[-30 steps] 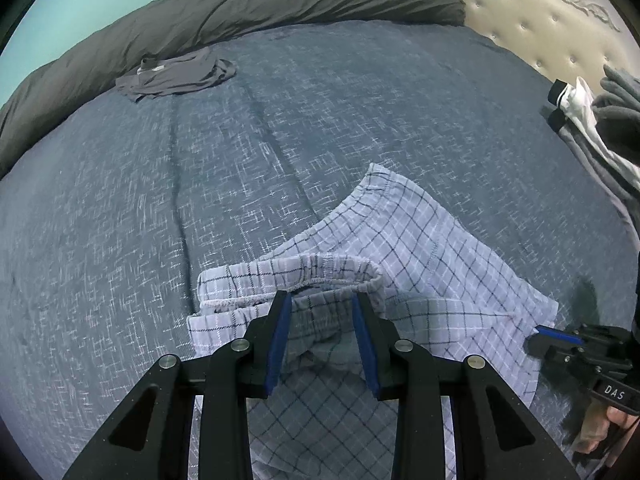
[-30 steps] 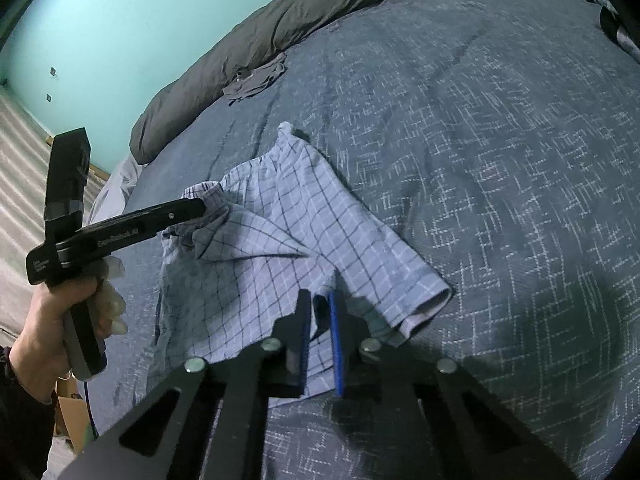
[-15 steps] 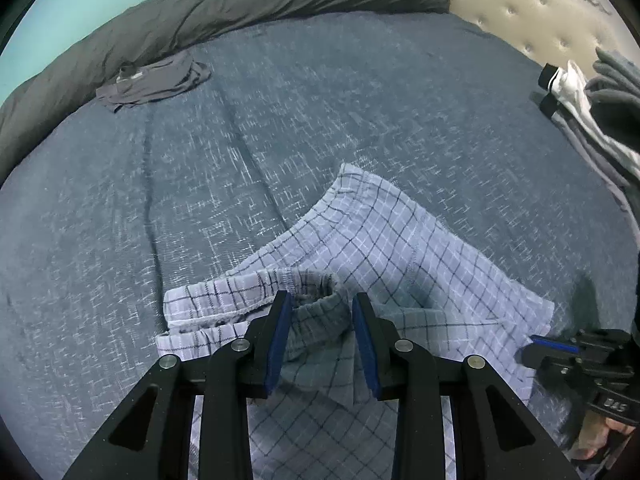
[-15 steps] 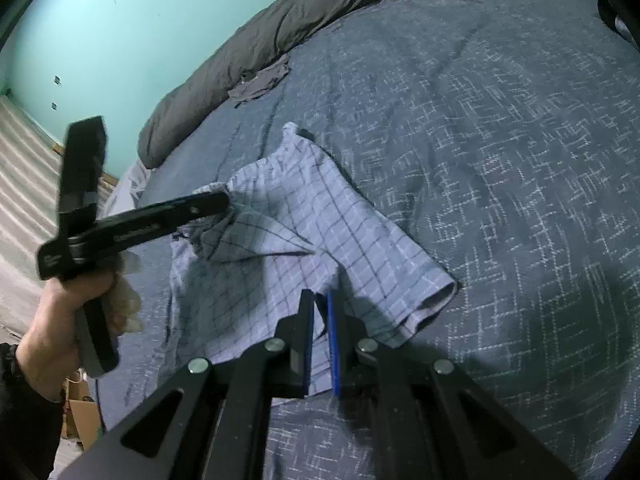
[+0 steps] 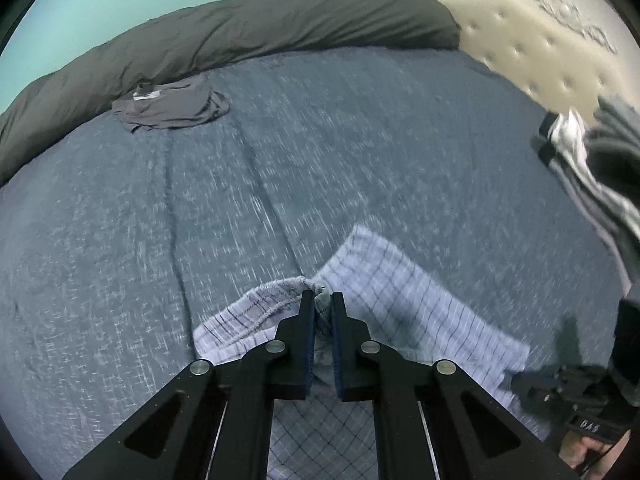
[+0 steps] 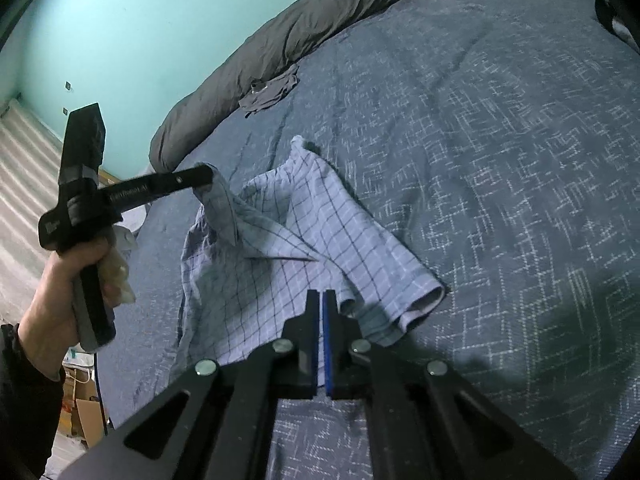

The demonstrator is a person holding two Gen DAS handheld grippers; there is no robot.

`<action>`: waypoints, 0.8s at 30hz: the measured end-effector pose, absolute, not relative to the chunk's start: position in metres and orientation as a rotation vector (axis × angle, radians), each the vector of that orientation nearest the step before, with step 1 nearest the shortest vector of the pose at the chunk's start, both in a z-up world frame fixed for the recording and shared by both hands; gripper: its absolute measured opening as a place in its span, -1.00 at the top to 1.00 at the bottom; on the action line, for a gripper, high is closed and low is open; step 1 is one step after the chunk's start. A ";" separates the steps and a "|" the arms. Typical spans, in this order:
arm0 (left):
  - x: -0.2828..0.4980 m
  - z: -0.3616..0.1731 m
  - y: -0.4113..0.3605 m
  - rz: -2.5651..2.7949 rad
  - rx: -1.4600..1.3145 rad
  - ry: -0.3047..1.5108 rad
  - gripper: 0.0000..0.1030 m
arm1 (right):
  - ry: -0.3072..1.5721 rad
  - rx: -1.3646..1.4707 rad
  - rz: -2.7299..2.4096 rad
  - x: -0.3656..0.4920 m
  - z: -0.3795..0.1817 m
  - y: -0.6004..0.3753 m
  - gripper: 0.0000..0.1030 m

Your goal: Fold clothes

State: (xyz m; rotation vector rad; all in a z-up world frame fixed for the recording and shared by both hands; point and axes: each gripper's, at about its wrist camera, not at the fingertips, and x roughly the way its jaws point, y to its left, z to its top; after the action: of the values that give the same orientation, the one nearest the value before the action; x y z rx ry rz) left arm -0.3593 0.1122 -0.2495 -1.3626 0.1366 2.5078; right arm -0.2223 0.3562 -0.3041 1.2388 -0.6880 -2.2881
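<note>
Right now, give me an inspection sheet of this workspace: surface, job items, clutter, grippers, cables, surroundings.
Surface: blue patterned bedspread, creased.
Job's things: checked shorts lying rumpled, waistband lifted off the bed.
Clutter: dark grey garment at the far edge; striped and grey clothes piled by the headboard.
Grippers: left gripper shut on the waistband; right gripper shut on the shorts' near edge by a leg opening.
Cables: one thin cable hanging below the person's hand.
Surroundings: rolled grey duvet, tufted cream headboard, turquoise wall, cardboard box on the floor.
</note>
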 end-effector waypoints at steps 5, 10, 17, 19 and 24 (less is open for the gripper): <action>-0.371 -0.236 0.104 2.529 -1.347 0.062 0.86 | -0.714 1.211 -2.303 -0.217 -0.298 0.368 0.99; -0.372 -0.233 0.105 2.535 -1.344 0.077 0.86 | -0.748 1.214 -2.287 -0.223 -0.302 0.369 0.92; -0.370 -0.237 0.105 2.524 -1.349 0.089 0.86 | -0.621 1.279 -2.321 -0.233 -0.304 0.343 0.18; -0.369 -0.238 0.105 2.521 -1.350 0.093 0.86 | -0.577 1.299 -2.330 -0.238 -0.306 0.335 0.18; -0.367 -0.238 0.106 2.517 -1.341 0.103 0.86 | -0.503 1.330 -2.325 -0.242 -0.313 0.322 0.57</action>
State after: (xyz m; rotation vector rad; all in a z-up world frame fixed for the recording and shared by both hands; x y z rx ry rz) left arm -0.3674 0.1059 -0.2382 -1.3415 0.1033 2.5172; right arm -0.2424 0.3223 -0.3128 1.3299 -0.5026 -2.3253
